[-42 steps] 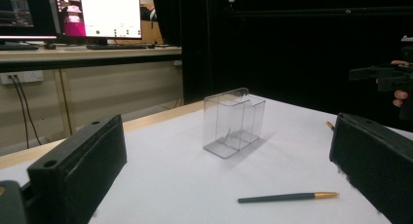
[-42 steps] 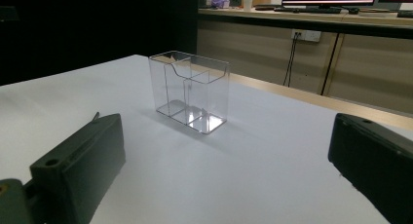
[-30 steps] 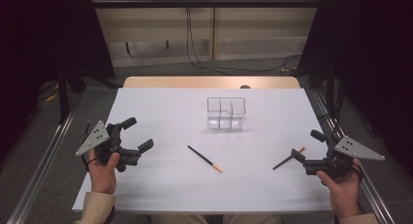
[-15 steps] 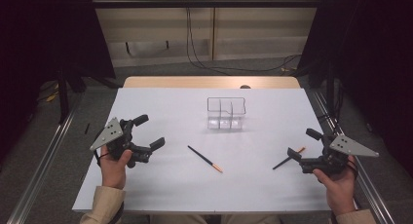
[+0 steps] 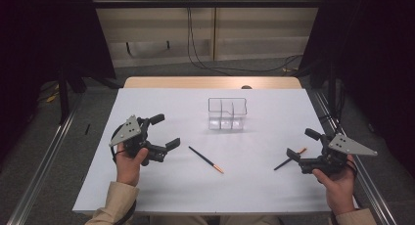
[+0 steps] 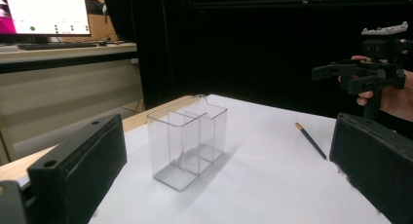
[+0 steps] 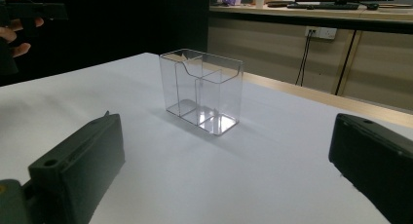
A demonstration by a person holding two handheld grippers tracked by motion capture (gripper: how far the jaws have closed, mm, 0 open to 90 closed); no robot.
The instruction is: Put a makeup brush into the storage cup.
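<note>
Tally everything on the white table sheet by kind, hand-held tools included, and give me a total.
Pencils: 2, one near the middle, one by the right tool
Clear divided holder: 1, empty
Hand-held tools: 2, the left tool and the right tool, both open
Total: 5

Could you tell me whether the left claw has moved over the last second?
Yes. The left claw has shifted rightward, inward over the table, nearer the pencil, which has lain unmoved.

White table (image 5: 147, 186) (dark curtains (image 5: 367, 49) around).
</note>
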